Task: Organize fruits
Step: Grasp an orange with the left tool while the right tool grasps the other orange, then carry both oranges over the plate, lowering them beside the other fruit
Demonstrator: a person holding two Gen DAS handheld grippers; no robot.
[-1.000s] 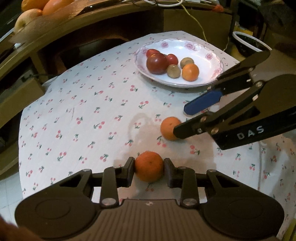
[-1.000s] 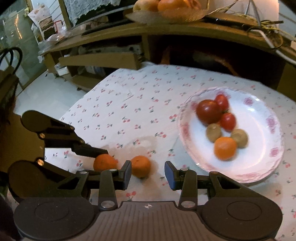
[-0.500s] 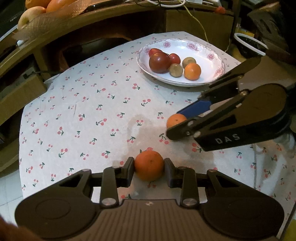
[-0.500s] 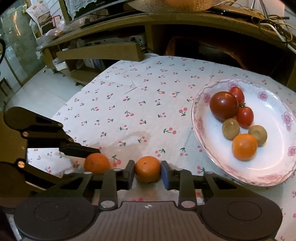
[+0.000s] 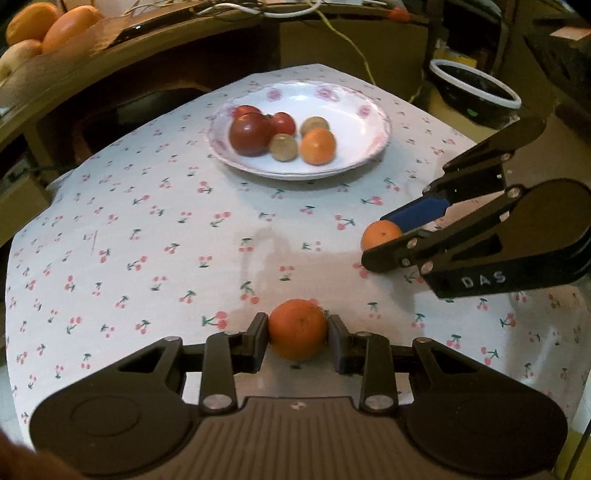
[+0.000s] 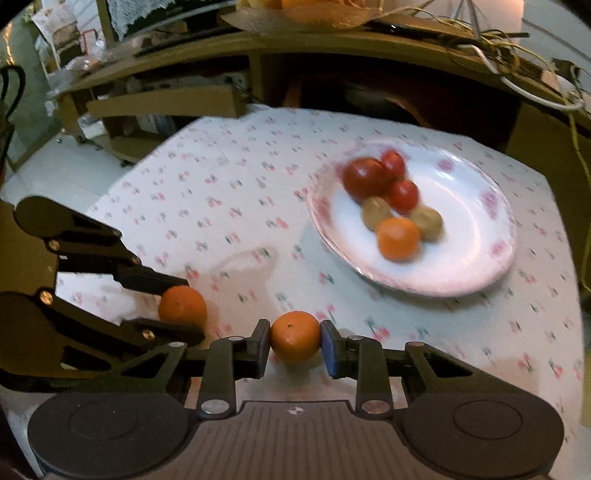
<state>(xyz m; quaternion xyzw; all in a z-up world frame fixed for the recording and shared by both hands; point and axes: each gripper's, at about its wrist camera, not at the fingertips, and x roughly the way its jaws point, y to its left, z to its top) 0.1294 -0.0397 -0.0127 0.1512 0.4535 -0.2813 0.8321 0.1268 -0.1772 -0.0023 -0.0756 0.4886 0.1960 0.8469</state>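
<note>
My left gripper (image 5: pixel 297 338) is shut on an orange (image 5: pixel 297 334) and holds it just above the cherry-print tablecloth (image 5: pixel 147 221). My right gripper (image 6: pixel 294 343) is shut on a second orange (image 6: pixel 294 336), also lifted a little. Each gripper shows in the other's view: the right gripper (image 5: pixel 384 236) with its orange (image 5: pixel 380 233), and the left gripper (image 6: pixel 190 308) with its orange (image 6: pixel 183 304). A white floral plate (image 5: pixel 369 110) at the far side holds tomatoes (image 5: pixel 251 133), small brown fruits (image 5: pixel 282 147) and an orange (image 5: pixel 317 146). The plate also shows in the right wrist view (image 6: pixel 480 229).
A wooden shelf (image 5: pixel 110 48) runs behind the table, with a basket of fruit (image 5: pixel 40 26) on top. A dark bowl with a white rim (image 5: pixel 476 92) stands beyond the table at the right. A damp mark (image 5: pixel 266 251) shows on the cloth's middle.
My right gripper closed on its orange and lifted it. My left gripper kept its orange and rose slightly. Both views tilted toward the plate.
</note>
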